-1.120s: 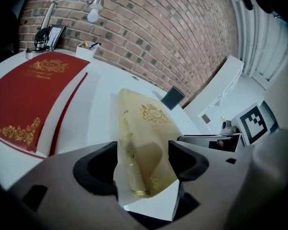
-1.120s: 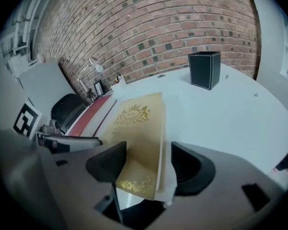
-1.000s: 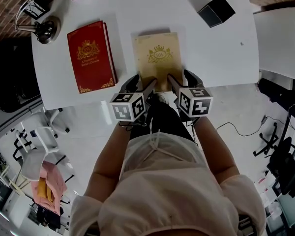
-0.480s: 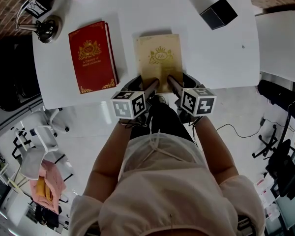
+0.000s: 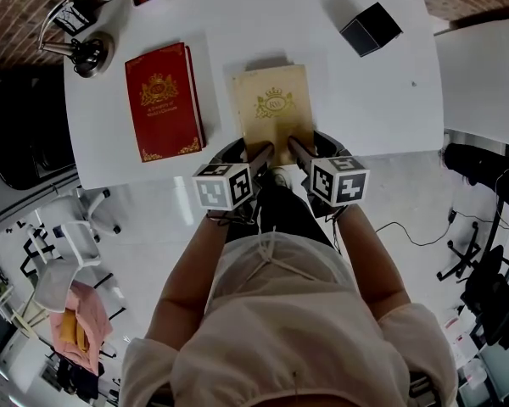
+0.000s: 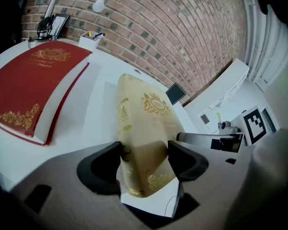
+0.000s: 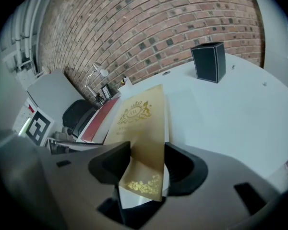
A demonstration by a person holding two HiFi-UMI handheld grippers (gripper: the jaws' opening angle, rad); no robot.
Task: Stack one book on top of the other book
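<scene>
Writing: the beige hardcover book carries a gold crowned crest with a line of gold print under it, too small to read. The red hardcover book bears a similar gold crest, two unreadable gold lines and gold corner ornaments. Each gripper's cube shows black-and-white square markers.
Task books: both lie flat and parallel on the round white table, red on the left, beige just right of it, with a narrow bare strip between them.
Edges: the beige hardcover book's near end juts past the table's near edge, and both grippers meet it there.
Left gripper: clenched on the near left corner of the beige hardcover book, one pad on the cover side, the other on the opposite side.
Right gripper: jaws closing on the near right corner of the same book, pads already against both of its faces.
Open room: bare tabletop spreads right of the beige hardcover book and beyond its far end.
Containers: a matt black cube-shaped box stands closed at the far right, its contents unseen. A small white pen holder at the far left holds a few pens, beside a chrome desk lamp.
</scene>
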